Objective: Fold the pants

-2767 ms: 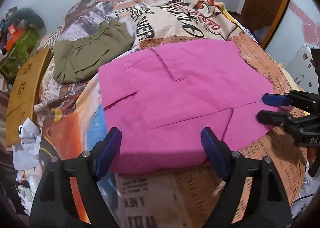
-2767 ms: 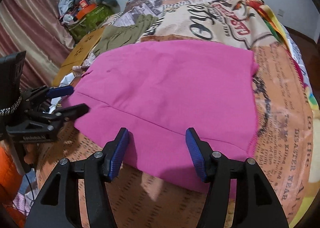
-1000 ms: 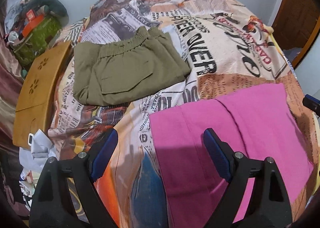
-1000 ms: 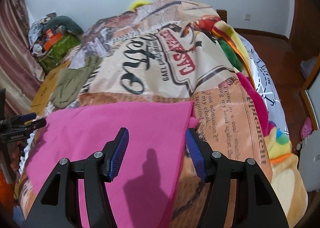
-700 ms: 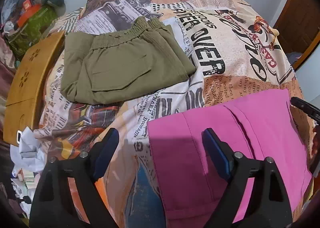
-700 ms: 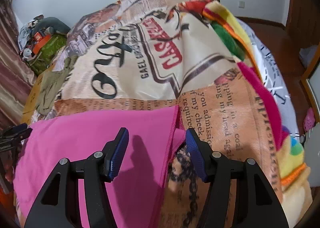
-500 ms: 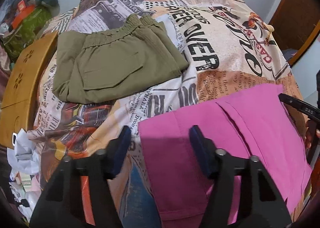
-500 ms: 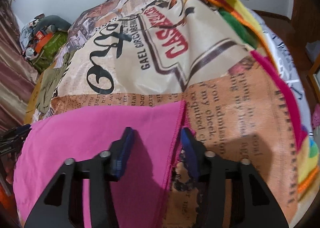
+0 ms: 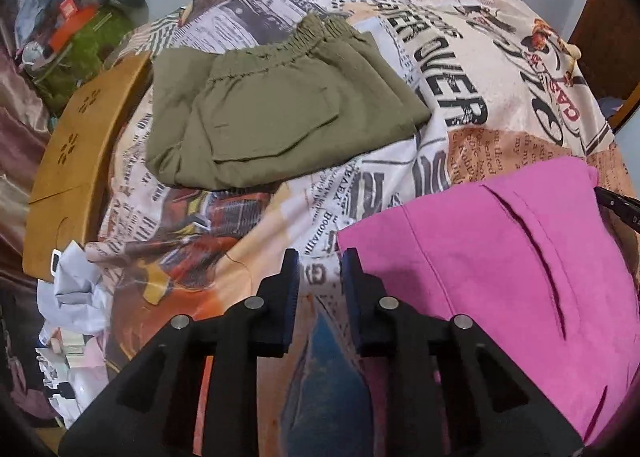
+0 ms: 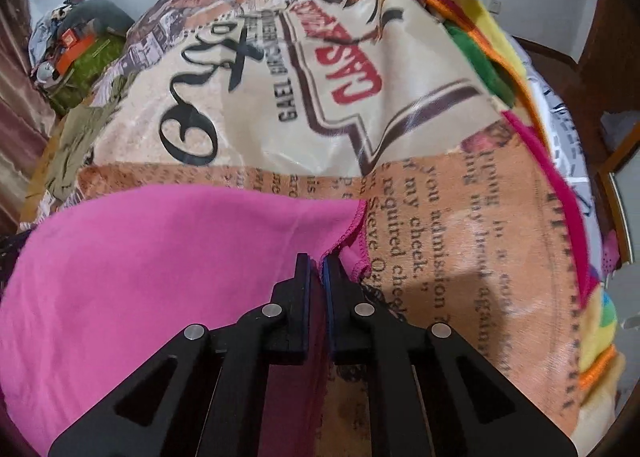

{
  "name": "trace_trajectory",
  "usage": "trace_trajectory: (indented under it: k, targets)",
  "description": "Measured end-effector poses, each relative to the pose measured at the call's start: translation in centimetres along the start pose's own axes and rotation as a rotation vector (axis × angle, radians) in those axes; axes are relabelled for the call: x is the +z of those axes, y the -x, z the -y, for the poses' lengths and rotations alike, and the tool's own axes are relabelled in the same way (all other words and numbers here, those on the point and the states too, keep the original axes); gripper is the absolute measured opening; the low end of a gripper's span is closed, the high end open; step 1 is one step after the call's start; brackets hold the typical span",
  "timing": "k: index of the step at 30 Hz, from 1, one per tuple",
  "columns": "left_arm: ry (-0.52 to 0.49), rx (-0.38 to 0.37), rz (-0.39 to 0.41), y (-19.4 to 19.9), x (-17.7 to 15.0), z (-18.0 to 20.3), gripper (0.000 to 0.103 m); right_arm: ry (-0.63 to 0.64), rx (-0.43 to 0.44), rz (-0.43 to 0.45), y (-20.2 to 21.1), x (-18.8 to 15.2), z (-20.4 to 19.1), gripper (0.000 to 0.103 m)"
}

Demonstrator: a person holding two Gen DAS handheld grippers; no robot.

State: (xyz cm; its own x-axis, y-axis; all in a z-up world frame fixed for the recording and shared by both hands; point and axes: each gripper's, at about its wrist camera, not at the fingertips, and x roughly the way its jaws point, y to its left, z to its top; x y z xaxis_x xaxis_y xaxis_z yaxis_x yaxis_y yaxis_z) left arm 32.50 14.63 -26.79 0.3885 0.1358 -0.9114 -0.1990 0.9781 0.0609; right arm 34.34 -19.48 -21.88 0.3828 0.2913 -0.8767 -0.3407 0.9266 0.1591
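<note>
Pink fabric fills the lower right of my left wrist view: the pink pants lie flat on the bed, folded to a broad rectangle, its near-left corner just by my left gripper. Its fingers have just been closing and now stand narrowly apart; the corner sits against the right finger, but between them I see only the printed bedcover, so I judge nothing is caught yet. Behind, the olive pants already lie folded. No container with anything in it is clear to me, only a heap of belongings off the bed's far left edge.

From the right wrist view, my right gripper has just been closing too, and its fingers are pinched together on the hemmed corner of the pink pants. I judge one further fold remains, once the left corner is secured.
</note>
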Motion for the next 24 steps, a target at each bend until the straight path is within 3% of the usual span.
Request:
trace_trajectory:
  k: [5, 7, 13, 19, 22, 24]
  targets:
    - [0.006, -0.035, 0.039, 2.1, 0.5, 0.4, 0.041, 0.014, 0.047, 0.068, 3.6, 0.6, -1.2, 0.026]
    - [-0.003, -0.046, 0.074, 3.3, 0.6, 0.9, 0.052, 0.054, 0.062, 0.102, 5.2, 0.7, -2.6, 0.031]
    - [-0.072, -0.065, 0.143, 5.9, 1.1, 3.2, 0.068, 0.154, 0.117, 0.157, 7.4, 1.0, -7.1, 0.047]
    - [-0.127, -0.091, 0.166, 6.4, 1.4, 5.3, 0.077, 0.190, 0.180, 0.097, 5.1, 1.2, -10.4, 0.049]
    - [-0.142, -0.089, 0.147, 5.7, 1.4, 6.1, 0.077, 0.214, 0.186, 0.056, 3.8, 0.7, -11.8, 0.062]
    - [-0.146, -0.099, 0.122, 4.8, 1.3, 6.5, 0.077, 0.235, 0.195, 0.031, 3.1, 0.2, -12.7, 0.062]
